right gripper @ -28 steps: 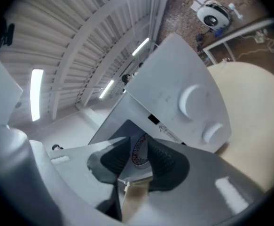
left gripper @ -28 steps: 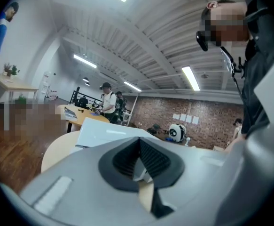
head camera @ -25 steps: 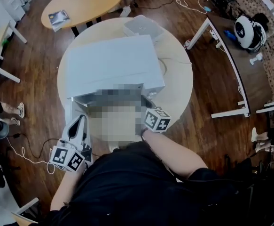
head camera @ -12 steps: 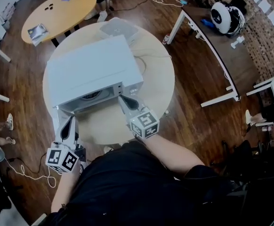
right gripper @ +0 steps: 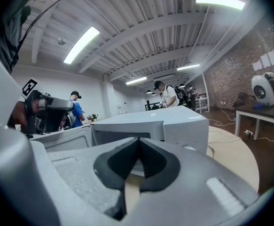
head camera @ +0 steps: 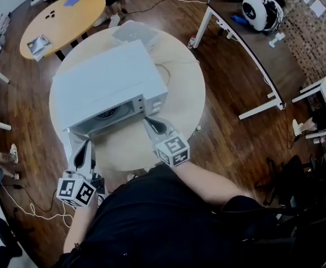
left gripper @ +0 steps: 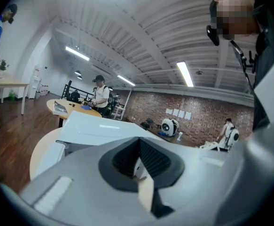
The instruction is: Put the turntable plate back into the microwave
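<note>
The right gripper [head camera: 151,123] has drawn back out of the boxy white microwave [head camera: 109,80], into whose mouth it was reaching a second ago, and its jaws now stand together on nothing (its own view shows only the oven front beyond them). The round glass turntable plate [head camera: 108,114] lies inside the cavity, so the placing looks done. The left gripper [head camera: 84,147], jaws likewise together and empty, hovers by the open white door [head camera: 69,140].
</note>
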### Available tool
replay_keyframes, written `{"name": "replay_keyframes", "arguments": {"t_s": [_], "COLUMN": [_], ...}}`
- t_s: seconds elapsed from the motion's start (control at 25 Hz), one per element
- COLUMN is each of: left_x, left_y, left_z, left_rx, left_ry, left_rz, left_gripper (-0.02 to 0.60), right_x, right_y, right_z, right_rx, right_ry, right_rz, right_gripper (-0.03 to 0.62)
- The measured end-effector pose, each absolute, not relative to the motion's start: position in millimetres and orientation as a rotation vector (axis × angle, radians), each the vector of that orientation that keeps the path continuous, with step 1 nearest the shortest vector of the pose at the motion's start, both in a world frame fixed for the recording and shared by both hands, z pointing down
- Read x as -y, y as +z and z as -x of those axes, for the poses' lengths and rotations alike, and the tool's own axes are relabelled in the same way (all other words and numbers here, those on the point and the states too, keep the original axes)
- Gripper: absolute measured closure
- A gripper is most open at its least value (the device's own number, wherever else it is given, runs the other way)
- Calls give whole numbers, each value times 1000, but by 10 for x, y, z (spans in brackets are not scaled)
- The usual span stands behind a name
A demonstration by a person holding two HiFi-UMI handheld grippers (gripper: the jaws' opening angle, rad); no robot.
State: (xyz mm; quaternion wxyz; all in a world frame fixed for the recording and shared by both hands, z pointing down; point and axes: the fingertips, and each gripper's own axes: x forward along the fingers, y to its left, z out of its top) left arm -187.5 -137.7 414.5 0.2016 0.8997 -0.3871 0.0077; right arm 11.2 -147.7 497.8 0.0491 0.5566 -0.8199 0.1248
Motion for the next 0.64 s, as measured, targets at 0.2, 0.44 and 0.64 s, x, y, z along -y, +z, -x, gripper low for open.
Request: {"name": "replay_keyframes", "arguments": {"t_s": [0.2, 0.44, 0.64], "left_x": [1380, 1384, 1380], "left_y": [4162, 4157, 4164], "left_z": [1863, 1873, 1944], "left_rx": [1054, 1030, 1028], "left_ry": [25, 10, 2], "left_rz": [-2521, -2525, -2522], "left_gripper": [578, 578, 578], "right_x": [1476, 1458, 1448], "right_y": [4930, 4852, 4874], "right_z": [-100, -62, -43], "right_rx": [2481, 2478, 2471], "right_ry": [347, 327, 349], "right_rz": [-1725, -1743, -1768], "right_gripper": [592, 592, 592]}}
